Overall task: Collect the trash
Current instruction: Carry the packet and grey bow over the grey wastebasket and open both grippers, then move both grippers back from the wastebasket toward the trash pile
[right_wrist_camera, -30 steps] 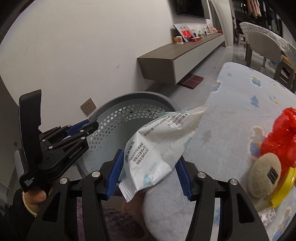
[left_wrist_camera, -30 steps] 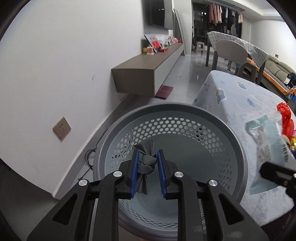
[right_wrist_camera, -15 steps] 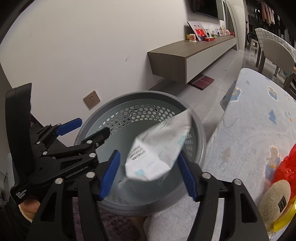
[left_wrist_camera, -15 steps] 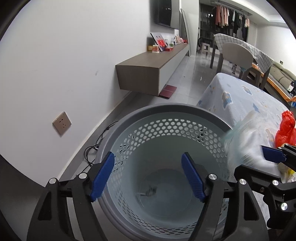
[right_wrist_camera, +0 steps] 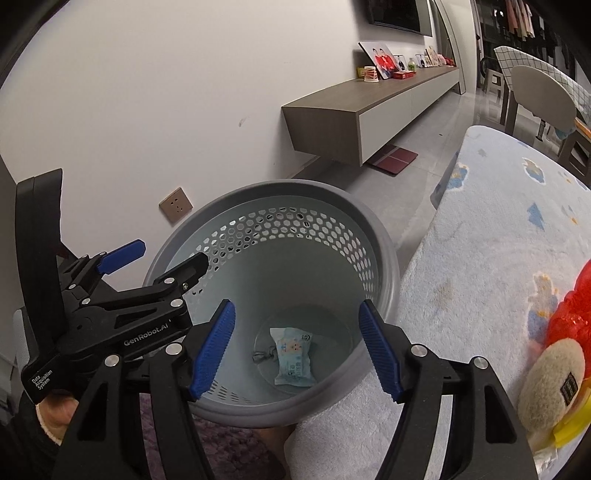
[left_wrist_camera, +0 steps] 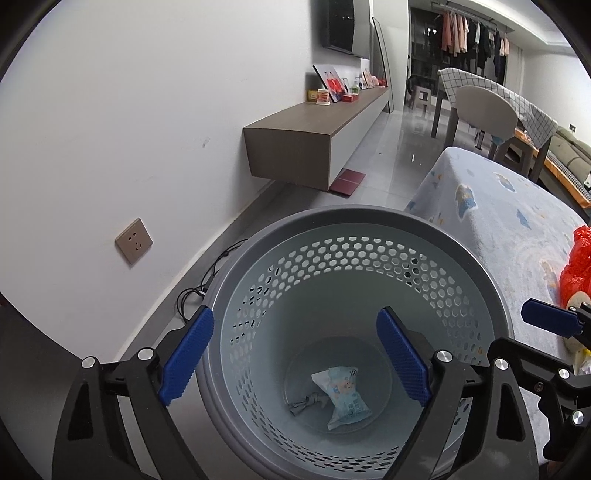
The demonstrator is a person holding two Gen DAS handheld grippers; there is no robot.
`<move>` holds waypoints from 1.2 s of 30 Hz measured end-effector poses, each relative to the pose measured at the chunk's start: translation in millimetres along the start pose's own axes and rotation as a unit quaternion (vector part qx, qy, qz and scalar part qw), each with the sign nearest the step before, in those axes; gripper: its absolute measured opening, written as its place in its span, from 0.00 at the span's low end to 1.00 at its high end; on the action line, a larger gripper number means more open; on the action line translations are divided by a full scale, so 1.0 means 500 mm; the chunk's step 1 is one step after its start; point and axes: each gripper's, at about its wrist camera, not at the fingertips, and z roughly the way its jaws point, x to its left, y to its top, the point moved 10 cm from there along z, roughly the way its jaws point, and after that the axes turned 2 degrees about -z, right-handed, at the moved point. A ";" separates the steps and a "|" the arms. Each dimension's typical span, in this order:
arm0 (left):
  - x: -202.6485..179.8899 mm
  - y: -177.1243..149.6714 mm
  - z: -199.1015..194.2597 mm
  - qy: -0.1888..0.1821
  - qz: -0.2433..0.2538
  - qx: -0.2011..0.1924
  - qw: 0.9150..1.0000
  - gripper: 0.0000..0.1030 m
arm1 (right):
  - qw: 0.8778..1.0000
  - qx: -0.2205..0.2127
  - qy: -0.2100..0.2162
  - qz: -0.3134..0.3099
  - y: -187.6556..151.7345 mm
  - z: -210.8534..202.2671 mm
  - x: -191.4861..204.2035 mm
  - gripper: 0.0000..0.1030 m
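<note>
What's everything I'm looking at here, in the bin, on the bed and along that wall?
Basket: one, grey, perforated, on the floor by the bed.
Wrapper: one, pale blue, on the basket's bottom.
Knotted scrap: one, grey, beside the wrapper.
Red bag: one, on the bed cover.
Round pad: one, beige, below the red bag.
Bed cover: one, light blue, patterned.
Wall socket: one, bronze.
Floating shelf: one, brown, holding photos.
Left gripper: open over the basket.
Right gripper: open, empty.

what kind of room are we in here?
Most likely a home living and dining area. A floating TV cabinet with framed photos runs along the wall, a dining table and chair stand behind, and clothes hang on a rack at the far end.
</note>
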 end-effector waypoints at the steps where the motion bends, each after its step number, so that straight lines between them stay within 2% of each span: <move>1: -0.001 0.000 0.000 -0.001 0.000 0.000 1.000 0.87 | 1.000 -0.002 -0.002 0.002 -0.002 -0.002 -0.003 0.65; 6: -0.011 0.005 -0.003 -0.002 0.004 -0.005 1.000 0.91 | 1.000 -0.010 -0.015 0.014 -0.015 -0.019 -0.023 0.65; 19: -0.056 0.010 -0.022 -0.014 0.016 -0.018 1.000 0.92 | 0.998 -0.032 -0.038 0.049 -0.052 -0.068 -0.071 0.65; 36: -0.203 0.010 -0.060 -0.070 0.056 -0.028 0.996 0.94 | 0.985 -0.050 -0.117 0.116 -0.155 -0.217 -0.213 0.66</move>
